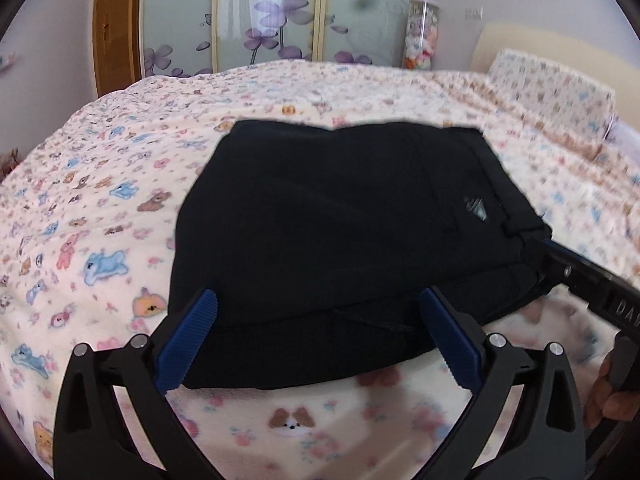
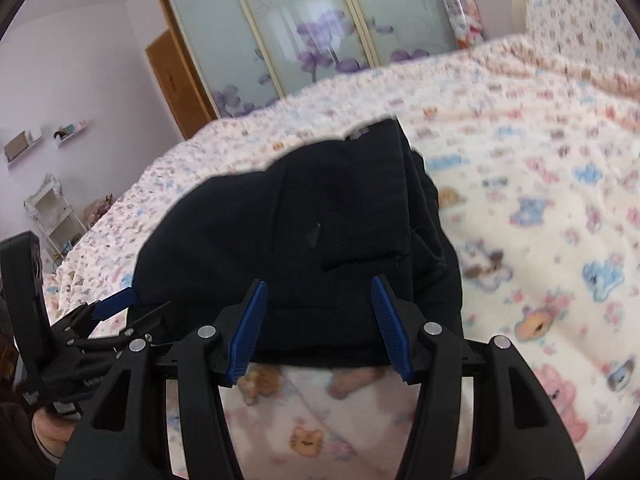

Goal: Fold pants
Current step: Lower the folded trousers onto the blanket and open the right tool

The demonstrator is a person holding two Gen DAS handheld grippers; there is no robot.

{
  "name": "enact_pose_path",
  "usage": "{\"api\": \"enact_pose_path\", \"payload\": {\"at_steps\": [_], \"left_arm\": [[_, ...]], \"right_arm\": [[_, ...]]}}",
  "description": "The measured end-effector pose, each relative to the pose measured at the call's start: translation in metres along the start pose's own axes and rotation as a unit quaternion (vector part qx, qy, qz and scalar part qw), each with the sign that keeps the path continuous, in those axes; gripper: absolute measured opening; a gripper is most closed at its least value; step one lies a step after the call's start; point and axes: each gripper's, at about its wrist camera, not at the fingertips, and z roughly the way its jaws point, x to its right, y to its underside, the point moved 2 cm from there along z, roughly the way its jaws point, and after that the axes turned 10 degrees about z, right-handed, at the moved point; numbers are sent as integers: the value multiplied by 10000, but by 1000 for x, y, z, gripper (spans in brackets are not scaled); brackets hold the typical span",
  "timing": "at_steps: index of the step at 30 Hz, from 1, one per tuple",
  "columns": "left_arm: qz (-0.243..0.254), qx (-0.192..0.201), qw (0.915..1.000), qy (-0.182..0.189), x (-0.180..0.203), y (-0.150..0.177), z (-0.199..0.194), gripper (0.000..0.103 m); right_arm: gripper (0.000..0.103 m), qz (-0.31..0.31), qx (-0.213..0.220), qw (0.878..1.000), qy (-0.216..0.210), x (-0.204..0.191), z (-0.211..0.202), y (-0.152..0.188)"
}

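The black pants (image 1: 340,240) lie folded into a compact stack on the bed. The waistband with a small logo patch (image 1: 476,208) is on the right side. My left gripper (image 1: 320,320) is open, its blue pads on either side of the stack's near edge, holding nothing. My right gripper (image 2: 320,304) is open too, at the near edge of the pants (image 2: 312,216). It shows in the left wrist view (image 1: 568,272) at the stack's right corner. The left gripper shows in the right wrist view (image 2: 116,300) at the stack's left side.
The bed has a cream blanket (image 1: 100,220) printed with small animals. A pillow (image 1: 552,80) lies at the far right. Behind the bed stand sliding glass doors (image 1: 272,16) with purple flowers and a clear jar of toys (image 1: 420,36). A white shelf (image 2: 52,216) stands by the wall.
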Motion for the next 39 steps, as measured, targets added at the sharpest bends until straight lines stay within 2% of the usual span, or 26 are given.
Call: {"api": "enact_pose_path", "payload": {"at_steps": [5, 15, 18, 20, 24, 26, 27, 30, 33, 36, 39], "left_arm": [[31, -69, 10000, -42, 1, 3, 7, 101], [-57, -122, 9999, 2, 0, 5, 14, 101], [-48, -124, 9999, -4, 2, 4, 10, 101], [-4, -47, 10000, -73, 3, 4, 0, 101], [8, 436, 9989, -197, 2, 11, -36, 101], [51, 696, 9973, -240, 4, 17, -58, 101], [89, 808, 9963, -269, 5, 21, -67, 101], [173, 1062, 9921, -637, 10, 34, -92, 101], [7, 1113, 9907, -776, 11, 45, -106, 101], [-448, 887, 9911, -881, 3, 59, -113, 101], [-731, 891, 9897, -850, -3, 73, -115, 101]], "right_arm": [[56, 227, -103, 9995, -199, 9, 4, 2], [57, 195, -149, 9996, -136, 8, 9, 6], [63, 289, -175, 9990, -279, 6, 2, 2], [71, 224, -154, 9994, -202, 0, -9, 3], [79, 7, 90, 9997, -231, -16, -43, 16], [91, -40, 293, 9994, -185, -21, -59, 26], [94, -31, 426, 9990, -131, -23, -68, 32], [96, -45, 702, 9975, 113, -27, -88, 47], [99, -191, 1022, 9940, 351, -34, -106, 59], [102, -510, 1447, 9865, 571, -42, -123, 74], [102, -905, 1670, 9787, 778, -50, -131, 90]]}}
